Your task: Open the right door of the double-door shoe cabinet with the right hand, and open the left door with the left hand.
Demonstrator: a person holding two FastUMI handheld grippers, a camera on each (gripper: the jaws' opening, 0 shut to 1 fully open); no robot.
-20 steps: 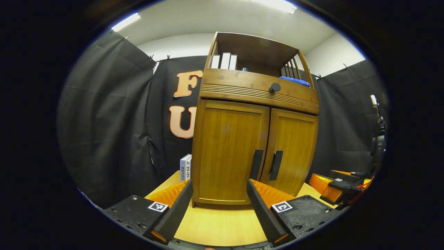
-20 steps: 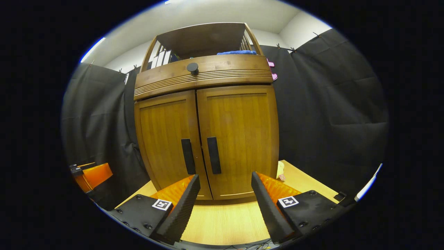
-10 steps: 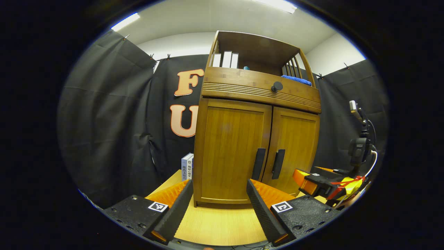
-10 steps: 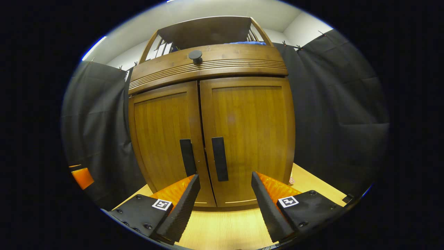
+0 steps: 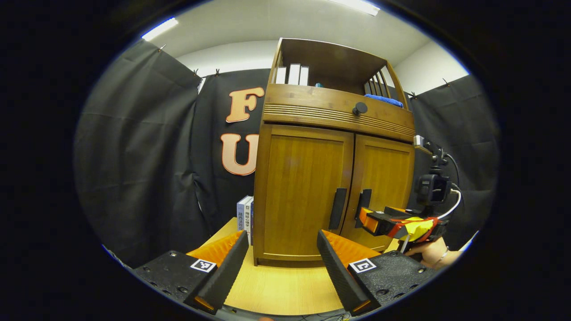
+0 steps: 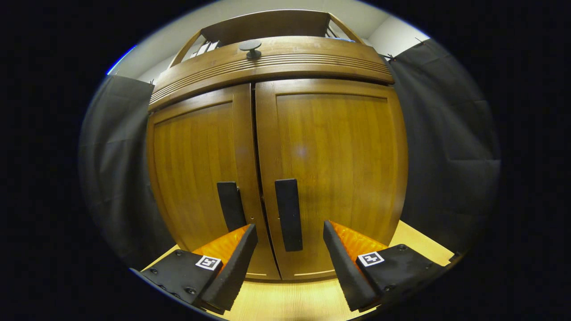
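Right hand-held gripper has closed in on the right door handle, jaws spread, nothing grasped. Left hand-held gripper waits released. Shoe cabinet doors shut on tabletop.

A wooden table is seen beneath and ahead of the left gripper, its pale grain running forward. Two upright books are stood on it, ahead and slightly left of the fingers. High above and ahead, three pale books are set upright side by side, with a small teal item just to their right and a blue cloth laid farther right. Black curtain is hung to the left and behind, pinned by clips. Two ceiling lights are lit overhead. Under the right gripper the same table is seen, and curtain is hung to its right.
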